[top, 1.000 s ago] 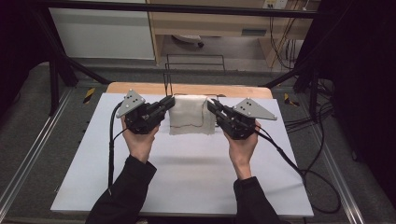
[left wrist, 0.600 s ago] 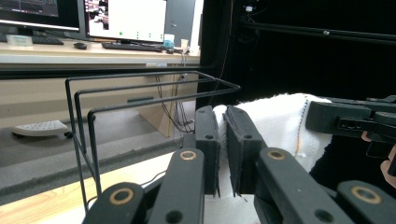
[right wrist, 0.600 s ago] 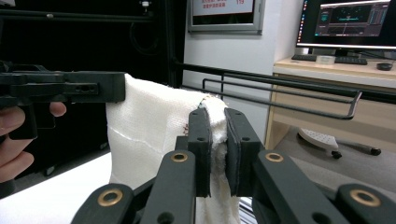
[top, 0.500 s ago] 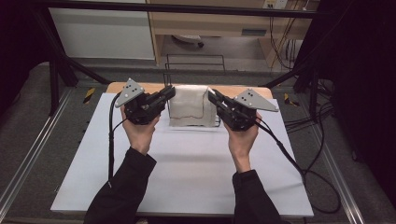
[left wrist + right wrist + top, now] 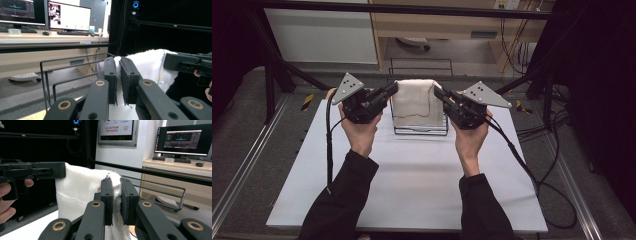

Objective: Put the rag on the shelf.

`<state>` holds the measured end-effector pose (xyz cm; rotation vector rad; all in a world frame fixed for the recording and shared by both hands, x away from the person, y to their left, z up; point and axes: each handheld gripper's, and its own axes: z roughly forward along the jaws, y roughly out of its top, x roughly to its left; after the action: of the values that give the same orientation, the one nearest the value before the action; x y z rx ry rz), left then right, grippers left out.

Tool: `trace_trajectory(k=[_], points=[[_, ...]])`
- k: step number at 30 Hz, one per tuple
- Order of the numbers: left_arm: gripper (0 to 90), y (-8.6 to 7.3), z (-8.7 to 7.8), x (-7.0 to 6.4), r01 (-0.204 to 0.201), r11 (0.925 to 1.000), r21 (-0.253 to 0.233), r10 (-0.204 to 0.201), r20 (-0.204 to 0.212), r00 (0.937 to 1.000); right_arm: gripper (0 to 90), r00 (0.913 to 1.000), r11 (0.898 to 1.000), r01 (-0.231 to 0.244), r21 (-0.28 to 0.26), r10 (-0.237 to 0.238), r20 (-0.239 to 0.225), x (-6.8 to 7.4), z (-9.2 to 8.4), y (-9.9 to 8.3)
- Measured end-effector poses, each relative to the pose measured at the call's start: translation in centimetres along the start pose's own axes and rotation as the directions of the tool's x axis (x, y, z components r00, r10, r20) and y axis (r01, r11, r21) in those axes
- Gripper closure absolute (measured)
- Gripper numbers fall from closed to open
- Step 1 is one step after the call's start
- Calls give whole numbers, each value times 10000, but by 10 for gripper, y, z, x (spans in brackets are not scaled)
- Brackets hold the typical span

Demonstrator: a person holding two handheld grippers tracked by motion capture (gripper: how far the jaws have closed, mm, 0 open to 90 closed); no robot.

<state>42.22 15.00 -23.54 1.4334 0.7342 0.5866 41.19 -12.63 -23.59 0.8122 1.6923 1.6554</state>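
Two grippers hold one white towel (image 5: 417,102) by its upper corners, lifted off the white table (image 5: 412,180) and hanging in front of the black wire rack (image 5: 421,131). Left gripper (image 5: 393,89) clamped on the towel's left corner, cloth pinched between its pads. Right gripper (image 5: 438,92) clamped on the right corner likewise. Towel spreads flat between them, a thin red line across it.

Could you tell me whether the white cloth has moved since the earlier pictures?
Yes. The white cloth lay flat on the table; now it hangs lifted between both grippers, at the wire rack.
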Motion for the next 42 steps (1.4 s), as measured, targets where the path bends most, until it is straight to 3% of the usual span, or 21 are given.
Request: trace_trajectory(k=[33, 42], points=[[833, 45, 23, 12, -171, 9980, -611, 164, -106, 9998, 820, 9995, 9978, 146, -645, -128, 285, -16, 23, 44], [833, 54, 29, 16, -188, 9982, -564, 179, -164, 9997, 820, 9994, 9976, 157, -679, -134, 333, -20, 28, 51]])
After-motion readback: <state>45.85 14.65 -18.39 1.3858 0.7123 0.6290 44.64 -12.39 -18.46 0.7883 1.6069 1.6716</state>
